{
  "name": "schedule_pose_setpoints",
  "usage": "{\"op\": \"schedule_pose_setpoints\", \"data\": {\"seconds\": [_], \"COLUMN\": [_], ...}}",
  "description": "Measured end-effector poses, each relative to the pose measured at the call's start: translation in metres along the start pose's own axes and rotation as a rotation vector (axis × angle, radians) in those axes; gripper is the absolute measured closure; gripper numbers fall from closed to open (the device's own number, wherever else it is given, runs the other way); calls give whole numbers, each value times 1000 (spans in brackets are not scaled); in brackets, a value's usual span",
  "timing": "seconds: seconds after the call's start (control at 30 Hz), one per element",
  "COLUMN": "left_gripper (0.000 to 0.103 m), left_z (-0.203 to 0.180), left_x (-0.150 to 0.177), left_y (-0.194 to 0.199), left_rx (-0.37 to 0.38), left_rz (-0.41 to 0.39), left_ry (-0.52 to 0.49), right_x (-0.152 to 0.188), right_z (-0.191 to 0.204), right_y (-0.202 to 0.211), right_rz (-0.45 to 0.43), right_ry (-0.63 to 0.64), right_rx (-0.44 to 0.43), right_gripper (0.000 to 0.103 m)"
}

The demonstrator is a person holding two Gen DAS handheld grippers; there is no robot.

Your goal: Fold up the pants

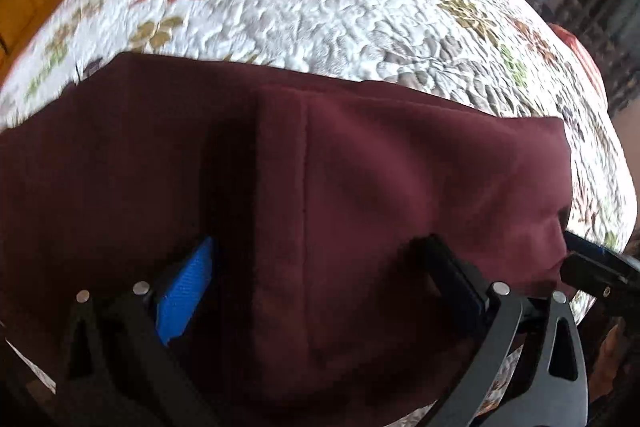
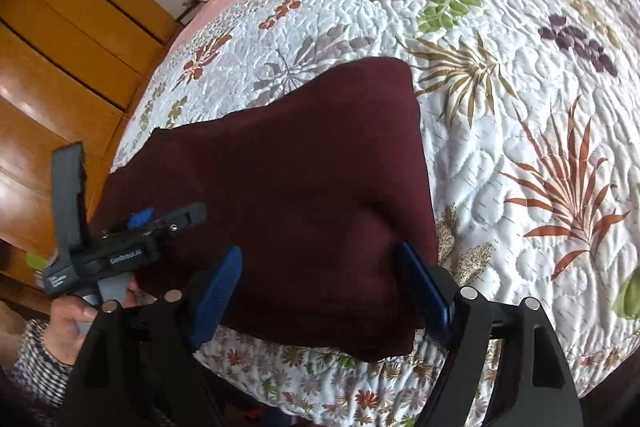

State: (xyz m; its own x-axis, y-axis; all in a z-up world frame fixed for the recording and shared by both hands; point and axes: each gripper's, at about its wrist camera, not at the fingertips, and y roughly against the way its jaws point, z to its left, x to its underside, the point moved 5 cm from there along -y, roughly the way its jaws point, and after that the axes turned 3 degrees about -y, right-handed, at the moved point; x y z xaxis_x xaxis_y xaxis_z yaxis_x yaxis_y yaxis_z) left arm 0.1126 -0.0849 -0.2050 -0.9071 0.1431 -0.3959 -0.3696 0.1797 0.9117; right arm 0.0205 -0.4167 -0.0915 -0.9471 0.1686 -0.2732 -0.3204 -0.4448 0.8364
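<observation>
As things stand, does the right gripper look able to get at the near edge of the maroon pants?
Probably yes. The right gripper is open with its fingers either side of the pants at their near edge, and nothing lies between them on the quilt.

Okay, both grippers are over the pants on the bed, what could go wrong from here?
1. Both grippers stand open over thick folded pants; closing may catch only the top layer, so the fold could slip apart.
2. The near edge of the pants sits close to the edge of the quilt; a pull that way might drag them off the bed.
3. The pads could pinch the quilt too.
</observation>
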Motion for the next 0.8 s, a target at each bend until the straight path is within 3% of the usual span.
{"op": "schedule_pose_setpoints", "data": {"seconds": [0.07,0.27,0.37,0.5,0.57,0.67,0.8], "left_gripper": [3,3,3,2,3,3,3], "left_z": [2,20,23,30,32,42,60], "left_x": [-1,0,7,16,14,9,10], "left_y": [7,34,17,12,20,44,73], "left_rx": [18,0,-73,-49,-27,-22,-40], "left_rz": [9,-63,-8,-11,-6,-71,-116], "left_ry": [17,68,35,44,45,78,89], "right_x": [-3,-7,2,8,3,-3,-4], "right_z": [5,23,20,21,24,31,46], "right_y": [9,33,13,6,18,34,34], "right_rz": [-10,-60,-4,-6,-32,-73,-67], "right_ry": [8,-28,-14,17,-19,-60,-61], "right_rx": [10,-110,-34,-8,-57,-177,-223], "right_gripper": [21,21,22,21,21,21,21]}}
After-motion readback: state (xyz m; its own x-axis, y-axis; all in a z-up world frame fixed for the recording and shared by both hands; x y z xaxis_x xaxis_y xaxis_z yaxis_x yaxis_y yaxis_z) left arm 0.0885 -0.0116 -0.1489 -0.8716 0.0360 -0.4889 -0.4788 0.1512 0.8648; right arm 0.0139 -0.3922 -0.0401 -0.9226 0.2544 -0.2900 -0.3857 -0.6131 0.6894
